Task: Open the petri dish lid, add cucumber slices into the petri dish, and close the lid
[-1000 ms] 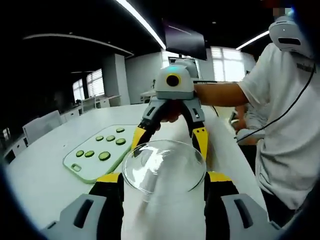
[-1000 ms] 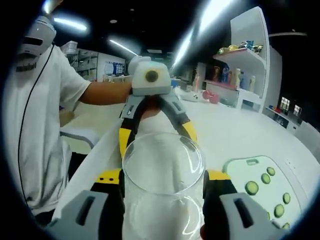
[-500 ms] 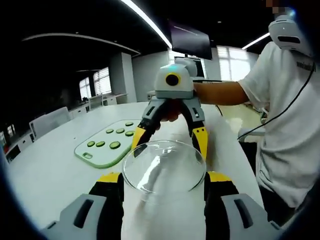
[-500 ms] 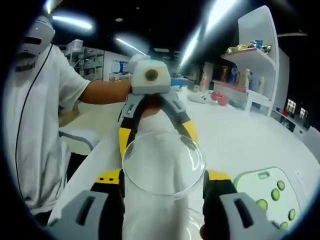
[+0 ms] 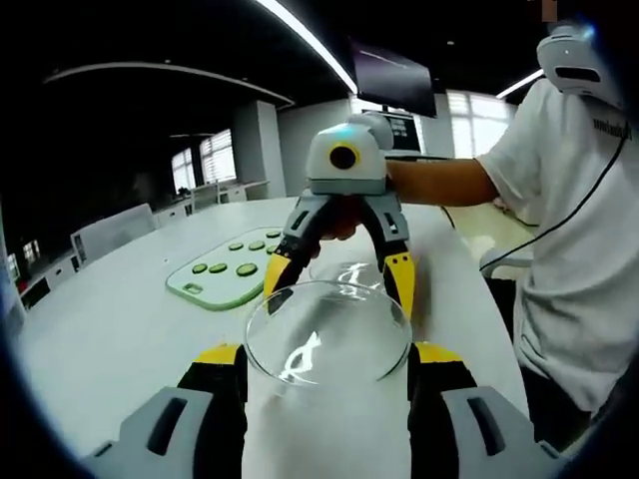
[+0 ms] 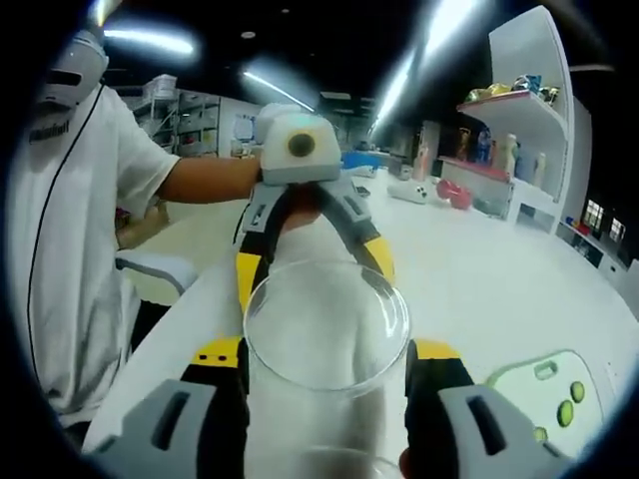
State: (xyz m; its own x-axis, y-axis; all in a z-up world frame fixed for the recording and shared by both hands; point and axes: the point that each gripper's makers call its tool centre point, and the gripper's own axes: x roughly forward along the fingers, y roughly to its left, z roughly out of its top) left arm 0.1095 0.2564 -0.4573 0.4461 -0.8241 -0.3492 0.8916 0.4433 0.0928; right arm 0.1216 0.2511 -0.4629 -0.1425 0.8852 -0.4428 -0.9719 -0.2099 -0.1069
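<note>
In the left gripper view, the left gripper has its jaws closed on the sides of a clear glass petri dish lid, held up above the white table. Directly beyond it, the right gripper faces back, its yellow-tipped jaws clamped on the far rim of the same lid. Just past the lid, the glass petri dish base sits on the table. Farther off, toward the table's far left edge, a pale green cutting board carries cucumber slices. A person in a white T-shirt stands at the table's right edge.

In the right gripper view, the right gripper grips the lid, with the left gripper opposite.
</note>
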